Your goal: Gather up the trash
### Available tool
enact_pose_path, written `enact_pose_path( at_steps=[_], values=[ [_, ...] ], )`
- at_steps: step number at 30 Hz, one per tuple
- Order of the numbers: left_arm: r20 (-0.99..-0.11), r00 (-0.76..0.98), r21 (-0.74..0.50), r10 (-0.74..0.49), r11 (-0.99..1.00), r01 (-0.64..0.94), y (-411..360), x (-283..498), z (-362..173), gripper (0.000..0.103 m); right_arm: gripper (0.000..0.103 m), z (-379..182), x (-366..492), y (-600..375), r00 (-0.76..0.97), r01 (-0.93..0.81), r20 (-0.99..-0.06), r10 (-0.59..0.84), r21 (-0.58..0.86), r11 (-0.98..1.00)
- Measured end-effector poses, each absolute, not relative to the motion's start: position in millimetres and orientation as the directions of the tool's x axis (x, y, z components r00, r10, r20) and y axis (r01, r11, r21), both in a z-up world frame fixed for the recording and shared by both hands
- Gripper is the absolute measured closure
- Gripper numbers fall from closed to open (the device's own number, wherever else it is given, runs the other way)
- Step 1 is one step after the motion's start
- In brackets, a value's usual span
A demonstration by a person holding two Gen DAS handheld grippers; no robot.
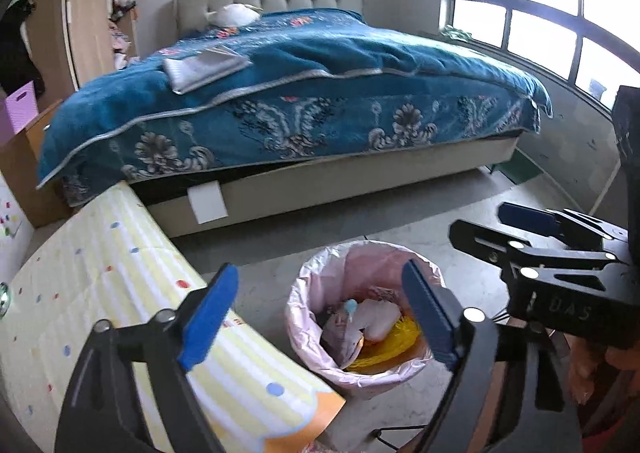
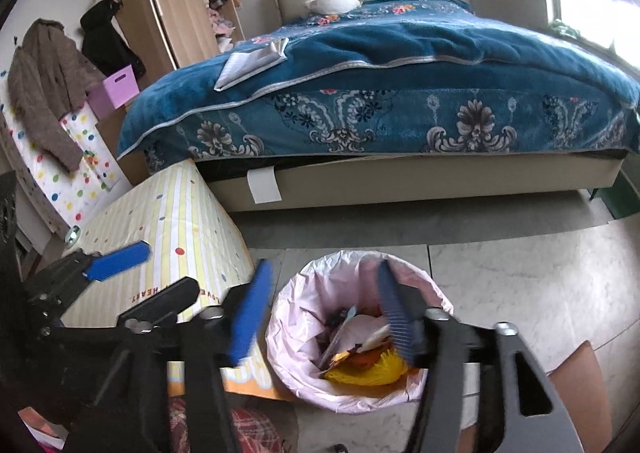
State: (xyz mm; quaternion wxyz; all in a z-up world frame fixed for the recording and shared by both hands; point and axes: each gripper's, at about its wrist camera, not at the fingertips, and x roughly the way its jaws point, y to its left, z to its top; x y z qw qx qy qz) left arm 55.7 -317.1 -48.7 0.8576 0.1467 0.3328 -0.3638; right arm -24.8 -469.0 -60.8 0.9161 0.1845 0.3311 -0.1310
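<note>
Pink-lined trash bin (image 1: pixel 362 317) sits on the floor under both open grippers, already holding several pieces of trash.

Blue-padded left gripper (image 1: pixel 316 319) stands wide with nothing between its pads, and the right gripper (image 2: pixel 326 317) is also spread and empty, its jaws over the bin's mouth. Inside the bin lie a yellow stringy bundle (image 2: pixel 370 371) and pale wrappers, so the drop step looks finished. Next, I judge, both hands must lift away and search for more trash. Just left of the bin a striped dotted mat (image 1: pixel 120 293) leans close, so that side is tight. The grey floor (image 2: pixel 520 285) to the right is free. Farther back the bed (image 1: pixel 320 93) with its blue cover closes the way.
</note>
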Motion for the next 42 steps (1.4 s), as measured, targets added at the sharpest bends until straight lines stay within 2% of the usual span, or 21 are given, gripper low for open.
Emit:
enact_pose_path(
  at_steps=[1,3,9,15,28,36,42],
  values=[
    [-0.673,0.521,0.01,-0.525,0.698,0.716,-313.3,54.3,-45.5,0.013,0.031,-58.0,-29.1,-467.3,0.749,0.371,-0.651,-0.125,0.255,0.893],
    [-0.662,0.543,0.019,-0.517,0.712,0.702,-303.2,50.6,-38.7,0.008,0.018,-51.1,-38.7,-461.2,0.752,0.386,-0.642,-0.149,0.246,0.889],
    [-0.633,0.616,0.061,-0.469,0.763,0.644,-257.8,38.0,-21.2,0.007,0.013,-33.7,-49.2,-438.0,0.738,0.429,-0.633,-0.235,0.17,0.887],
    [-0.614,0.709,0.099,-0.347,0.857,0.506,-181.4,33.4,-11.3,0.007,0.012,-11.1,-63.1,-416.0,0.753,0.424,-0.604,-0.261,0.143,0.894],
    [-0.648,0.762,0.114,0.018,0.991,0.074,-0.8,21.0,-8.2,0.007,0.009,17.1,-44.6,-339.5,0.814,0.177,-0.577,-0.063,0.143,0.974],
    [-0.672,0.73,0.127,0.122,0.991,-0.049,53.7,-9.9,4.4,0.007,0.008,36.3,-37.4,-256.5,0.826,-0.005,-0.56,0.062,0.103,0.995],
    [-0.673,0.727,0.116,0.139,0.99,-0.081,71.8,-28.7,10.2,0.007,0.007,45.9,-34.0,-212.9,0.816,-0.097,-0.568,0.109,0.053,0.994]
  ],
)
